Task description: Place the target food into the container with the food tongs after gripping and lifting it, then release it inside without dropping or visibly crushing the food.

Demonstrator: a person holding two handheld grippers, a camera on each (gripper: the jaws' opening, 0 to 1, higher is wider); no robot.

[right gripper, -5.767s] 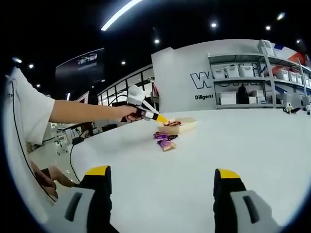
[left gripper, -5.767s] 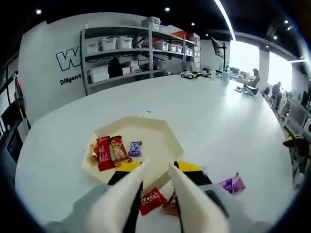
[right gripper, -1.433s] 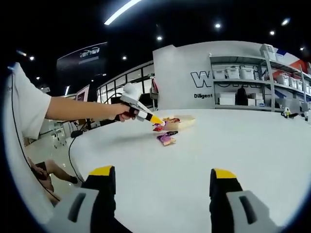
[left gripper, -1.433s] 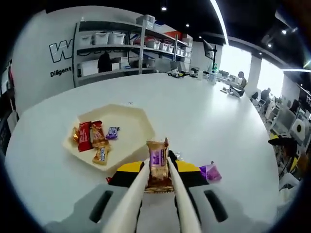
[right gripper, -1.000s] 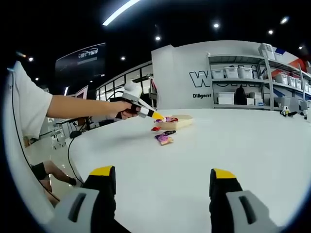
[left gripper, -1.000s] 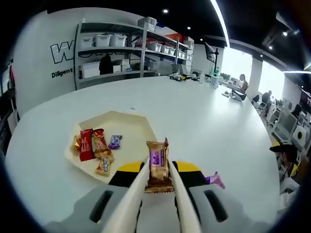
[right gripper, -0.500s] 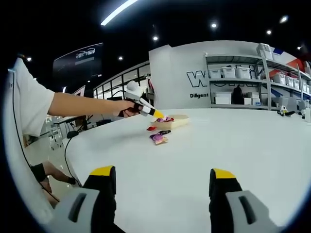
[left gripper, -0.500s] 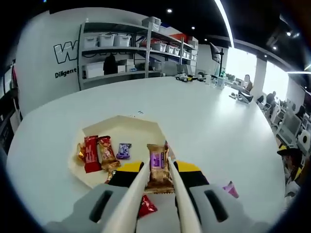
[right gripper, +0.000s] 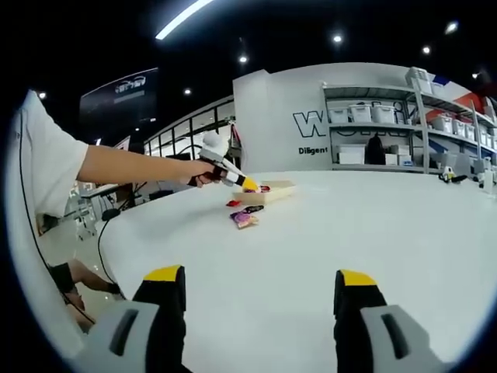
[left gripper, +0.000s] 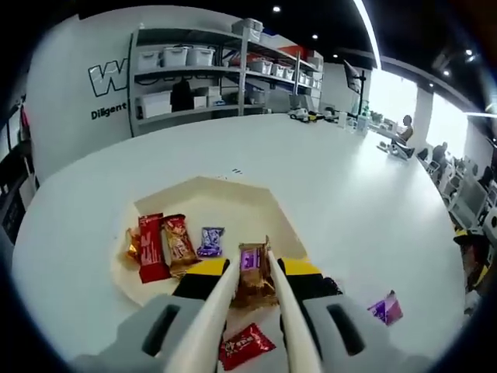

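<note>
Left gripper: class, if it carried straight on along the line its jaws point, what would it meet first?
Probably the cream tray. The left gripper is shut on a brown snack bar at the tray's near edge, pointing across its bare floor; the height above it is unclear.

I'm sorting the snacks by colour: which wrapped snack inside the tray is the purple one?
The small purple snack in the cream tray, right of the long red bar and the orange-brown bar. The piece between the left gripper's fingers is brown with a purple label.

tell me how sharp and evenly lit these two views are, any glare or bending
Left gripper view: the tray and held snack are sharp, windows at right blow out, shelves bow with fisheye. Right gripper view: dark ceiling with spot glare, the table evenly lit, the far snacks tiny.
</note>
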